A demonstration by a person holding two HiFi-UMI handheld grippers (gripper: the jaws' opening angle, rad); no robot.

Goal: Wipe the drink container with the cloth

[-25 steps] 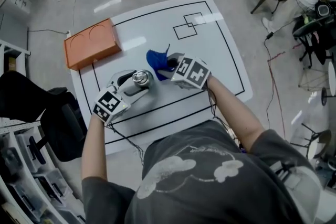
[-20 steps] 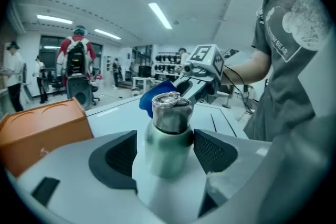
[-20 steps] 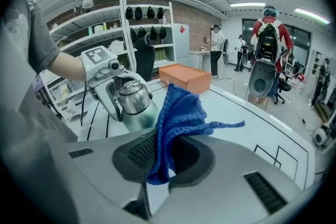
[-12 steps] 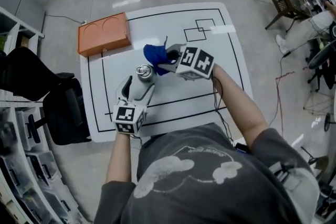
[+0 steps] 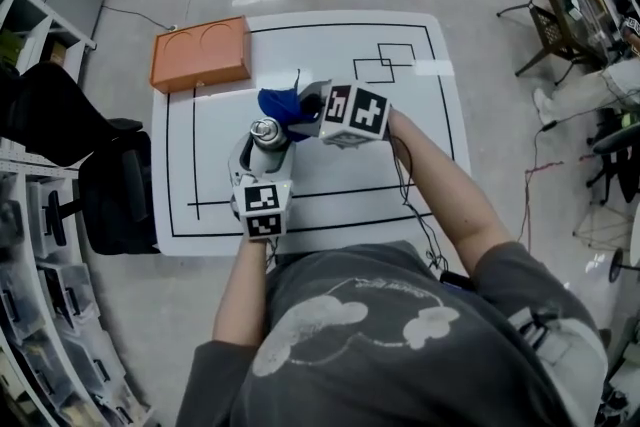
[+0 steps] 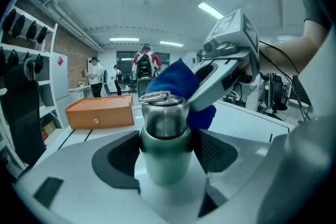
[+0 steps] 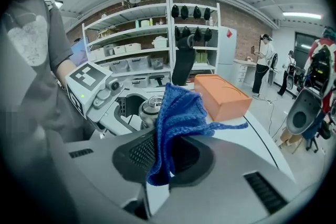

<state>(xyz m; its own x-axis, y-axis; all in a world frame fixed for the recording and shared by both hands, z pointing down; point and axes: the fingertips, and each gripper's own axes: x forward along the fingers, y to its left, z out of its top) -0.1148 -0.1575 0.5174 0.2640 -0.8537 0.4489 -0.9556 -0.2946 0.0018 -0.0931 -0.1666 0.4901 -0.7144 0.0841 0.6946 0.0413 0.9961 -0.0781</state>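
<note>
A pale green drink bottle (image 5: 266,133) with a steel cap stands upright on the white mat (image 5: 400,175). My left gripper (image 5: 262,150) reaches it from the near side. Its jaws have just been closing with the bottle (image 6: 165,136) between them, and both pads press its sides. My right gripper (image 5: 305,115) is shut on a blue knitted cloth (image 5: 278,105), which bunches out past the fingertips. In the right gripper view the cloth (image 7: 178,113) hangs between the jaws, with the bottle's cap (image 7: 152,110) just behind. The cloth (image 6: 173,78) sits against the bottle's far upper side.
An orange box (image 5: 200,53) lies at the mat's far left corner. A black chair (image 5: 100,195) stands left of the table, with shelves beyond it. More chairs and cables are on the floor to the right. People (image 6: 146,63) stand far off in the room.
My left gripper has swung from the bottle's lower left to straight behind it, and its jaws now close round the bottle. The right gripper with the cloth has moved in against the bottle's top.
</note>
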